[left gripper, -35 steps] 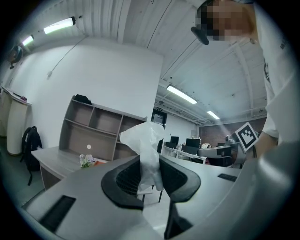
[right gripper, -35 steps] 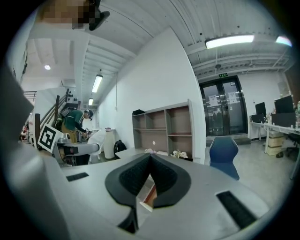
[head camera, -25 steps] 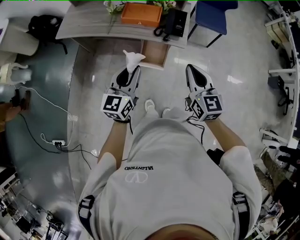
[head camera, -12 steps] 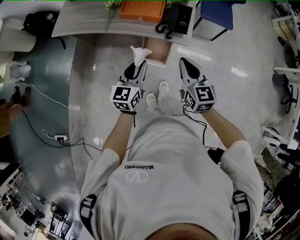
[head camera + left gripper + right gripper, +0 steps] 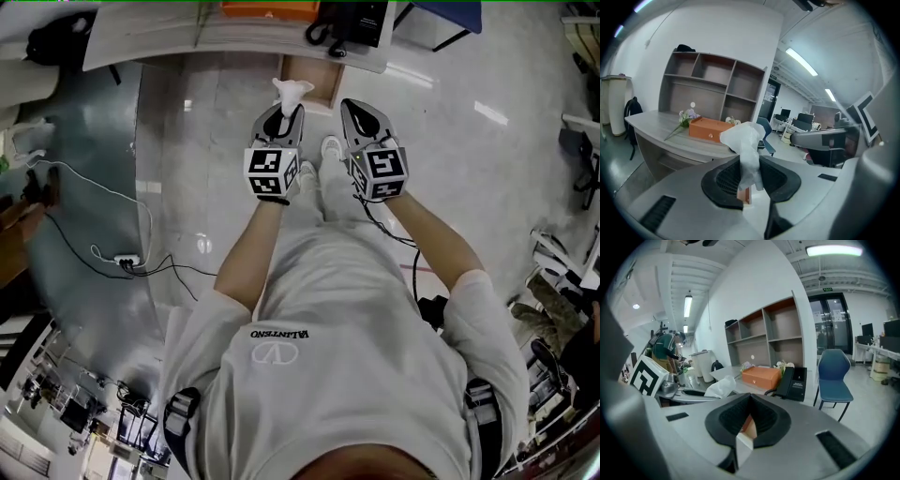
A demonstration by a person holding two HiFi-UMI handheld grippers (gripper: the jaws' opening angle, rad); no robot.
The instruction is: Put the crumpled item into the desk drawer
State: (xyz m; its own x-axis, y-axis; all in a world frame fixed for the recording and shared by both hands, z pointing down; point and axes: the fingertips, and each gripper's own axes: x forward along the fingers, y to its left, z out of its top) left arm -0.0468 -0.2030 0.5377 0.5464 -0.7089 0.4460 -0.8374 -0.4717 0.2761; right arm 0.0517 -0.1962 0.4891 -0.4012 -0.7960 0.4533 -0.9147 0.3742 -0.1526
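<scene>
The crumpled white tissue (image 5: pixel 744 140) stands up from the left gripper (image 5: pixel 286 111), pinched low between its jaws, just short of the open wooden drawer (image 5: pixel 323 84) under the desk (image 5: pixel 169 36). It should go well inside the drawer's mouth before the jaws spread, since so light a wad may cling to a pad or drift to the floor. The right gripper (image 5: pixel 351 105) is close beside it, jaws pressed together and empty, and should keep clear.
</scene>
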